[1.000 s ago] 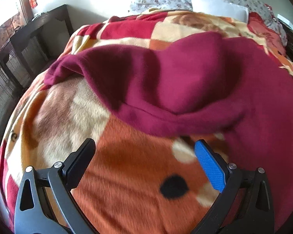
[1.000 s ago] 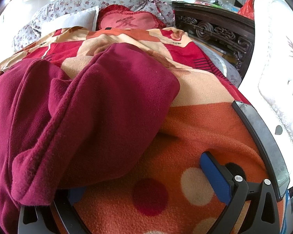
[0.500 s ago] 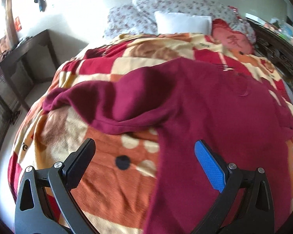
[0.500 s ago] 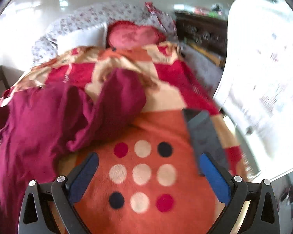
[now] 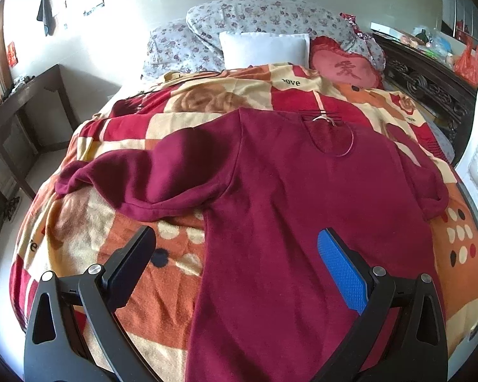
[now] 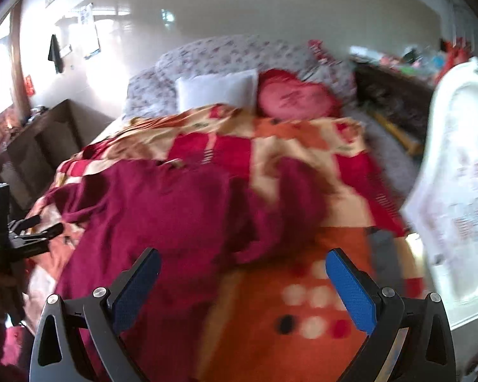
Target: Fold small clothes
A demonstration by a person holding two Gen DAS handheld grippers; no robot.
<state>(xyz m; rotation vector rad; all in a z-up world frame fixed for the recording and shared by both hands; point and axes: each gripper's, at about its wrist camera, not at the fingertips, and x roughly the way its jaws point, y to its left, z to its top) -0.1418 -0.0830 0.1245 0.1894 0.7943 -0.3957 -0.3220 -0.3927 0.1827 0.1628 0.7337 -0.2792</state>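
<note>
Maroon fleece top [image 5: 296, 197] lies spread on the patterned blanket [image 5: 162, 286] of the bed, neckline toward 12 o'clock near the pillows [image 5: 264, 47], hem toward 6 o'clock under the cameras. One sleeve [image 5: 143, 178] runs out toward 9 o'clock, partly doubled on itself. The opposite sleeve [image 5: 430, 191], at 3 o'clock, looks bunched short against the body.

Left tongs [image 5: 235, 273]: spread wide, empty, hovering above the lower body panel, apart from the cloth. Right tongs [image 6: 242, 289]: also spread wide, nothing between the pads, above the blanket toward 3 o'clock of the top. The right view is motion-blurred; fine detail of the near sleeve [image 6: 290, 210] is unreadable there.

Judgement: garment is laid out, no fold made yet. Step in hand is probably flattening and then the first sleeve fold.

Notes for doing it well:
- Straighten the 9 o'clock sleeve first. Its cuff end is curled under, and folding over a curl traps a lump.
- Pinch at the cuff and at the shoulder seam, single layer only. Fleece is thick and the blanket pile beneath is similar, so a deep bite may catch the blanket.
- Lift low, carry the sleeve across toward 3 o'clock and lay it flat on the body panel.
- Unbunch the 3 o'clock sleeve before mirroring.
- Bed is soft: pressing down will dent it and skew edges.
</note>
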